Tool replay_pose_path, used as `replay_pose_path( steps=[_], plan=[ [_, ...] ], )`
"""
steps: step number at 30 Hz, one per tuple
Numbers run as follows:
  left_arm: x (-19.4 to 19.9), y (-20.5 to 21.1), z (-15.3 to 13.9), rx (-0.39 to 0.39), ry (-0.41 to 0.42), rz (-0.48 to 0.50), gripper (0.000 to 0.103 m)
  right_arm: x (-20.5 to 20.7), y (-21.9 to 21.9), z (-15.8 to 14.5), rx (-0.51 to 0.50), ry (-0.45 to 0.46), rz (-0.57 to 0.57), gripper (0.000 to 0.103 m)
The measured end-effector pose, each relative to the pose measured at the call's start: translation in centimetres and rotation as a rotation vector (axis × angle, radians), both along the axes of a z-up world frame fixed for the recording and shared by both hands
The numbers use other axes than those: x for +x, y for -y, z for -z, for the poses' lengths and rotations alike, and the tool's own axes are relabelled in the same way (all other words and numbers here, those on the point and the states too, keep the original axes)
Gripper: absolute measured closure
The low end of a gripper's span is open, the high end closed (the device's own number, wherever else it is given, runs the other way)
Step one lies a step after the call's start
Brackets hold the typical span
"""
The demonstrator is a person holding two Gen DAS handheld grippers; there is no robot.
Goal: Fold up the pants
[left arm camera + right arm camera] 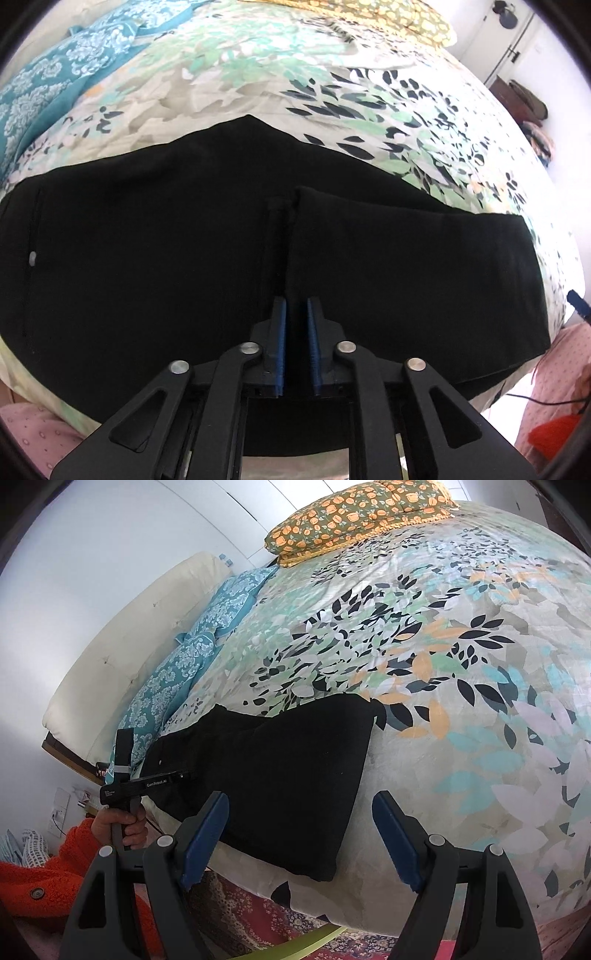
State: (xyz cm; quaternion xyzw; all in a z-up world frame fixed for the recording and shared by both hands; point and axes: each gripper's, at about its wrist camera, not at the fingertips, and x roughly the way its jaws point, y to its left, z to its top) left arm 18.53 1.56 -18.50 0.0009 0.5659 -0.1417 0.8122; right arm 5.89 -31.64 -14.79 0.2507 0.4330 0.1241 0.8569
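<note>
While the left gripper [296, 306] points down with its jaws narrow over a fold of the black pants [147, 258], gripping nothing, the right gripper [301, 834] stands wide and empty. These pants lie folded at the bed's [461, 664] near edge.

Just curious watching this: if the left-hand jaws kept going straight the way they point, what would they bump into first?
Most likely the black pants spread on the bed; the left gripper points steeply down at that dark cloth, by a fold edge. Whether it already touches is unclear.
</note>
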Motion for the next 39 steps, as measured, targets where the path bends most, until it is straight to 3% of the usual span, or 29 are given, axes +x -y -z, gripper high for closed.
replay_pose_path(
  steps=[1, 2, 3, 9, 13, 16, 19, 20, 22, 23, 24, 27, 30, 32, 34, 35, 39],
  plan=[
    [0.1, -0.3, -0.2, 0.002, 0.004, -0.016, 0.071, -0.1, 0.1, 0.0, -0.001, 0.002, 0.005, 0.023],
    [0.1, -0.8, -0.4, 0.011, 0.018, -0.039, 0.056, -0.1, 0.3, 0.0, -0.001, 0.004, 0.014, 0.023],
    [0.0, -1.2, -0.7, 0.015, 0.034, -0.059, 0.050, -0.2, 0.6, 0.0, 0.001, 0.004, 0.026, 0.023],
    [-0.5, -3.2, -3.4, -0.035, 0.158, -0.153, 0.049, -0.1, 1.8, 0.5, 0.042, -0.011, 0.073, 0.023],
    [-0.8, -2.0, -4.0, -0.132, 0.186, -0.097, 0.049, 0.5, 0.3, 0.1, 0.042, 0.012, 0.001, 0.023],
    [-0.7, 0.5, -2.8, -0.072, 0.156, 0.005, 0.049, 2.0, -2.5, -0.6, 0.009, 0.054, -0.124, 0.023],
    [-0.4, 2.4, 0.1, 0.042, 0.052, 0.065, 0.051, 3.9, -5.6, -0.2, -0.038, 0.091, -0.271, 0.021],
    [-0.3, 2.7, 1.0, 0.075, 0.021, 0.075, 0.052, 4.7, -6.5, 0.9, -0.055, 0.070, -0.306, 0.016],
    [-0.6, 3.0, 0.9, 0.102, 0.046, 0.095, 0.052, 6.9, -7.1, 4.9, -0.127, -0.074, -0.339, 0.014],
    [-0.7, 3.1, 0.9, 0.111, 0.046, 0.101, 0.051, 7.6, -6.8, 6.8, -0.144, -0.157, -0.336, 0.017],
    [-0.8, 3.1, 0.8, 0.108, 0.048, 0.102, 0.051, 7.9, -6.2, 7.2, -0.127, -0.168, -0.316, 0.022],
    [-1.1, 3.0, 0.8, 0.104, 0.052, 0.098, 0.051, 8.2, -4.7, 4.1, -0.023, -0.081, -0.273, 0.024],
    [-0.8, 2.9, 0.8, 0.097, 0.048, 0.092, 0.051, 9.9, -3.7, 1.9, -0.034, -0.013, -0.236, 0.020],
    [-0.7, 2.9, 0.8, 0.097, 0.047, 0.095, 0.051, 11.9, -3.0, 3.0, -0.012, -0.065, -0.204, 0.020],
    [-0.8, 3.1, 0.9, 0.098, 0.049, 0.096, 0.051, 13.5, -2.2, 6.4, 0.022, -0.195, -0.172, 0.022],
    [-0.8, 3.0, 0.9, 0.097, 0.050, 0.097, 0.051, 13.8, -1.7, 7.5, 0.051, -0.218, -0.143, 0.033],
    [-0.9, 2.8, 0.8, 0.090, 0.047, 0.096, 0.051, 12.2, -0.6, 5.3, 0.147, -0.140, -0.073, 0.035]
  ],
)
